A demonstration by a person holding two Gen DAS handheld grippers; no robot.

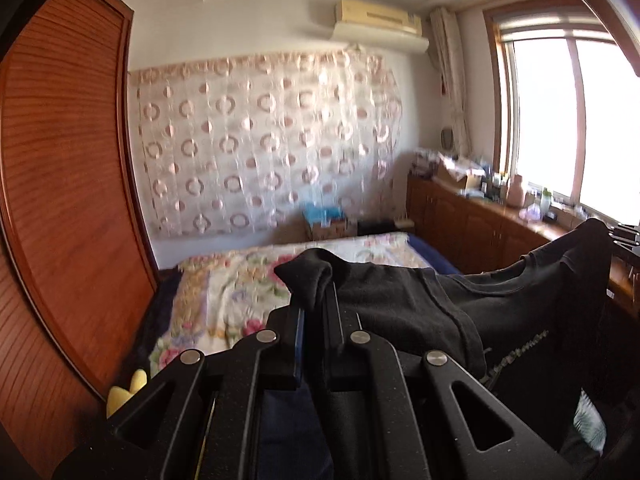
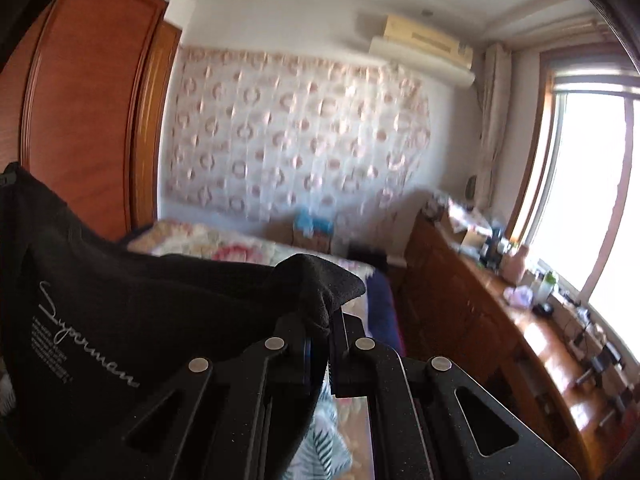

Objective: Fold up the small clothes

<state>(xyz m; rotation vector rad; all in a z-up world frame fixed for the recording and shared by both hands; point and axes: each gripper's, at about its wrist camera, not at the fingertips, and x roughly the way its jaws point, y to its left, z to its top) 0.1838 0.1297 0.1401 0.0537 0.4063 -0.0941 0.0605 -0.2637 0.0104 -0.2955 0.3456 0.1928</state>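
Item: black garment (image 1: 460, 304), small, with pale script lettering (image 2: 84, 336) on its front. Location: in the air above the bed (image 1: 224, 280), slung between my two tongs, its middle sagging.

Left tongs (image 1: 316, 292): closed tight on one bunched corner of the cloth, which pokes out past the tips.

Right tongs (image 2: 324, 320): likewise pinched shut on the opposite corner, a tuft of fabric standing above the jaws.

Step in hand: I judge this the lift-and-spread stage, the garment raised by two corners and not yet laid flat. Which edge I hold, shoulders or hem, is hard to say; the views are blurred.

Next move calls for: drawing my hands apart until the sag goes, then lowering the cloth level onto the floral bedspread (image 2: 192, 240), both grips kept firm so no corner slips.

Surroundings: wooden wardrobe (image 1: 68, 200), window-side tabletop (image 2: 520, 320) crowded with bottles.
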